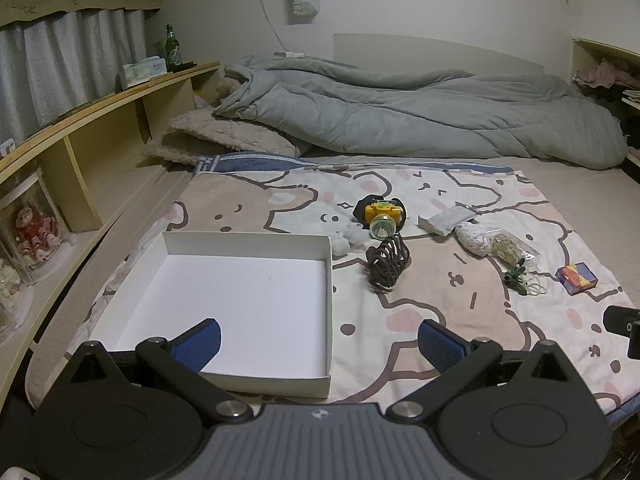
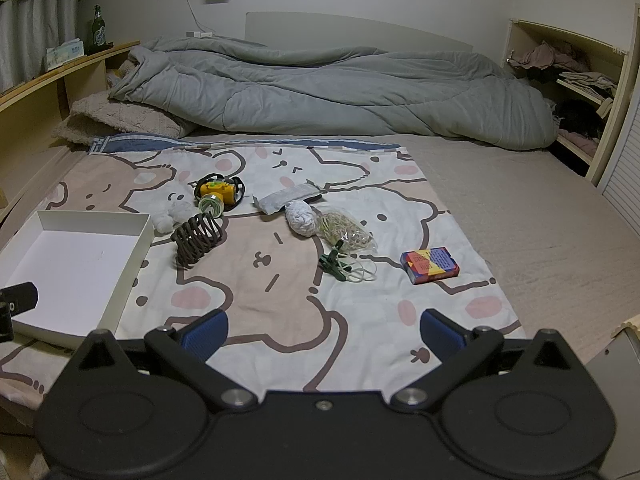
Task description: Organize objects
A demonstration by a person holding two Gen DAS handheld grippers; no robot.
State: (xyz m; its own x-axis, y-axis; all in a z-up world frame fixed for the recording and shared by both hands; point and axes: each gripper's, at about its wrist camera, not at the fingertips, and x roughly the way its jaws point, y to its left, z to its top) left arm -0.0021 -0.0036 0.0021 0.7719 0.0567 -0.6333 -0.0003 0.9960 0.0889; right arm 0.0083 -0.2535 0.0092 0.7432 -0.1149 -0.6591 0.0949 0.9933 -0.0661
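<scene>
So the setup here is a bed with a cartoon bear sheet (image 2: 280,288) spread over it, and everything to sort is laid out on that. The white tray (image 1: 248,242) sits on the left near side, nothing in it yet, so I'd say the organizing hasn't really started.

The clutter is all in a loose band to the right of the tray, probably so each piece can be picked one at a time. There's a yellow headlamp (image 2: 218,192) at the far side, and a brown coiled hair clip (image 2: 198,240) just nearer than it, close to the tray's right wall. Further right are a grey pouch (image 2: 286,198), a white bundle of cord (image 2: 300,218), a bag of rubber bands (image 2: 346,230), a green clip (image 2: 332,264) and, well apart on the right, a colourful card box (image 2: 430,266).

The left tongs (image 1: 320,338) are spread wide and hold nothing, hovering low over the tray's near right corner and pointing across the bed. The right tongs (image 2: 324,332) are also spread and empty, level over the near part of the sheet, aimed roughly at the green clip and rubber bands. Both look parked near the bed's edge, ready to reach forward.

My guess is the hair clip goes first since it's closest to the tray.
</scene>
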